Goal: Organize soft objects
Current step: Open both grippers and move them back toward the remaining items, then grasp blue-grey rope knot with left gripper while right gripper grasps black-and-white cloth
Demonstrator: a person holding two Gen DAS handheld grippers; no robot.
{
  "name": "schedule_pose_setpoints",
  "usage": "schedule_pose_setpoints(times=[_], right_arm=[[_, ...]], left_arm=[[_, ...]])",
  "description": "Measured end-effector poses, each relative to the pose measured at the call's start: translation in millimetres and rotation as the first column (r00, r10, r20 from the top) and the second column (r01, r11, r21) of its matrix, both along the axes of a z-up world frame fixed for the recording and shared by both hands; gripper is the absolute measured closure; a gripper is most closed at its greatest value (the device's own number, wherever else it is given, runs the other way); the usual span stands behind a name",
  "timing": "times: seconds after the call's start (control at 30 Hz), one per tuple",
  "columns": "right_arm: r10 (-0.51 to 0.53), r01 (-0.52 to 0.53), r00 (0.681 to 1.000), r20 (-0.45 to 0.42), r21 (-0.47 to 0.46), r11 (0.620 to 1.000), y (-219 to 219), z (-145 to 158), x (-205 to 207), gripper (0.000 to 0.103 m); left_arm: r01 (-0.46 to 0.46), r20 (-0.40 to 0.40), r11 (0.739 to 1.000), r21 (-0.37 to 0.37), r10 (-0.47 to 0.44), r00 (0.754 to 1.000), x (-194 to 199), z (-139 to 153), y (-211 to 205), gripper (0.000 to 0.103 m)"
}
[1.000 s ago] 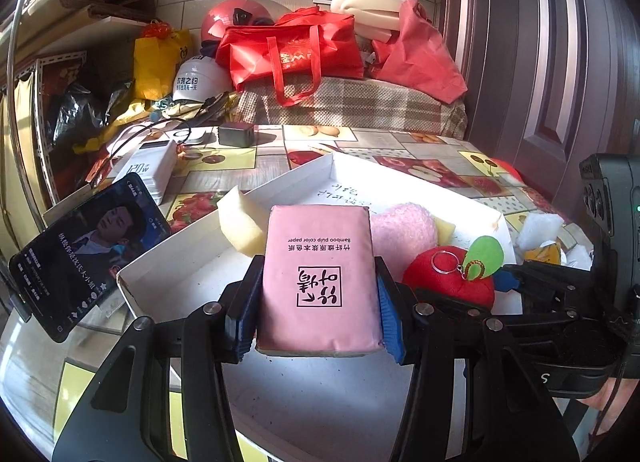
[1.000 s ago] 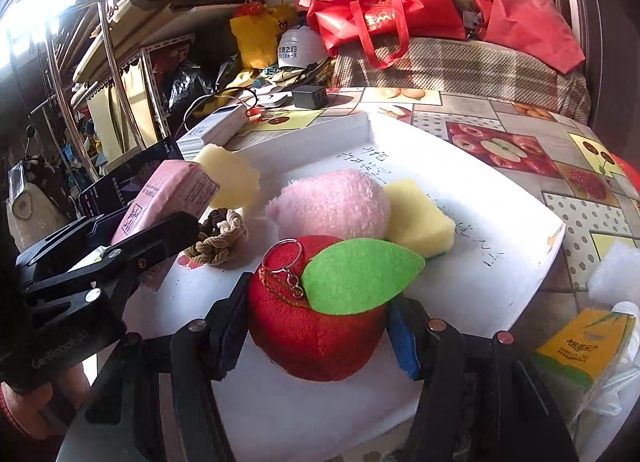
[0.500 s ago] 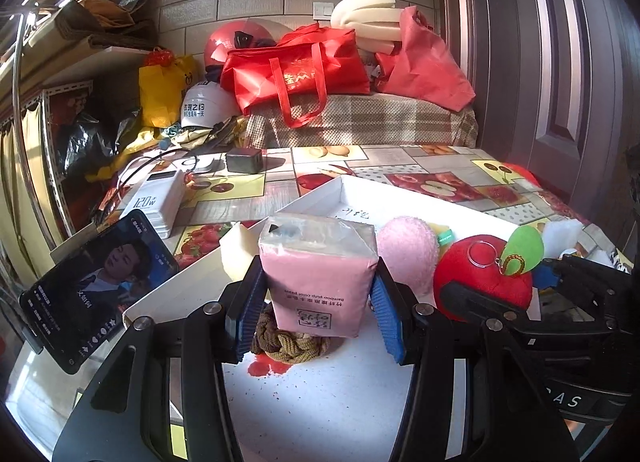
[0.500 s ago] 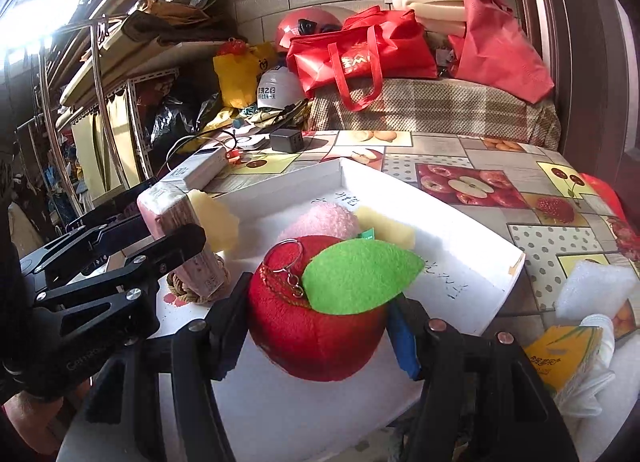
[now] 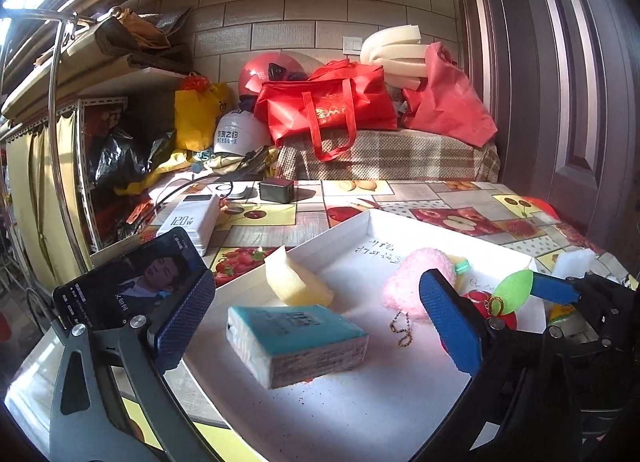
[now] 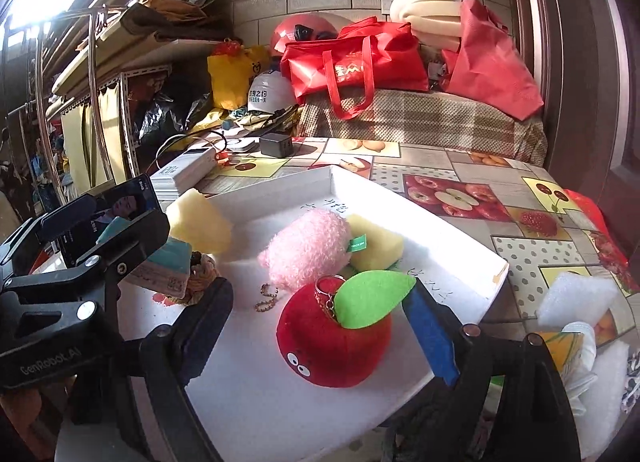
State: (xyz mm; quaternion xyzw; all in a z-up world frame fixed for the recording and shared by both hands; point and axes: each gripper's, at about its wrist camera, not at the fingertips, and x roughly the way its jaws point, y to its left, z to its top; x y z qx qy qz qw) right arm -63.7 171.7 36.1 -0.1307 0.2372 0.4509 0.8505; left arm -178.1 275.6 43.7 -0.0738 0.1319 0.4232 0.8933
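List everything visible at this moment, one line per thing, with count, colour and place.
tray: 1, white, on the fruit-print tablecloth
tissue pack: 1, lying in the tray, partly on the rope knot
rope knot: 1, tan, under the pack
sponge blocks: 2, yellow, in the tray
pink plush: 1, tray centre, touching one sponge
apple plush: 1, red with green leaf, near tray edge
phone: 1, black, propped left of the tray
power bank: 1, white, behind the phone
charger: 1, black, on the table
tote bag: 1, red, at the back
helmets: 2, red and white
left gripper: fingers open, clear of the pack
right gripper: fingers open either side of the apple
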Motion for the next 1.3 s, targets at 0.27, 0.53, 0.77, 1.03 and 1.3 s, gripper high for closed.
schedule_pose_setpoints(times=[0.27, 0.53, 0.77, 1.03, 1.3], right_arm=[[-0.005, 0.004, 1.000, 0.009, 0.024, 1.000, -3.9, 1.8, 1.9, 0.017], [-0.002, -0.001, 1.000, 0.031, 0.090, 0.996, -15.1, 6.1, -3.9, 0.017], [-0.020, 0.011, 0.996, 0.090, 0.099, 0.995, -40.7, 9.1, -17.5, 0.017], [-0.121, 0.108, 0.985, 0.123, 0.106, 0.988, -117.7, 13.8, -10.7, 0.017], [-0.397, 0.390, 0.917, 0.046, 0.118, 0.913, -210.6, 14.9, 40.7, 0.016]], left_arm=[[-0.012, 0.032, 1.000, 0.012, 0.011, 0.999, -6.8, 1.8, -0.7, 0.000], [-0.026, 0.073, 0.999, 0.019, 0.024, 0.997, -15.8, 3.4, -5.5, 0.000], [0.065, 0.069, 0.998, 0.019, -0.066, 0.995, -14.7, 3.5, -24.7, 0.000], [0.283, 0.000, 0.958, 0.035, -0.284, 0.959, 7.0, 4.6, -66.9, 0.000], [0.569, -0.071, 0.819, -0.070, -0.573, 0.816, 42.6, 0.8, -119.5, 0.000]])
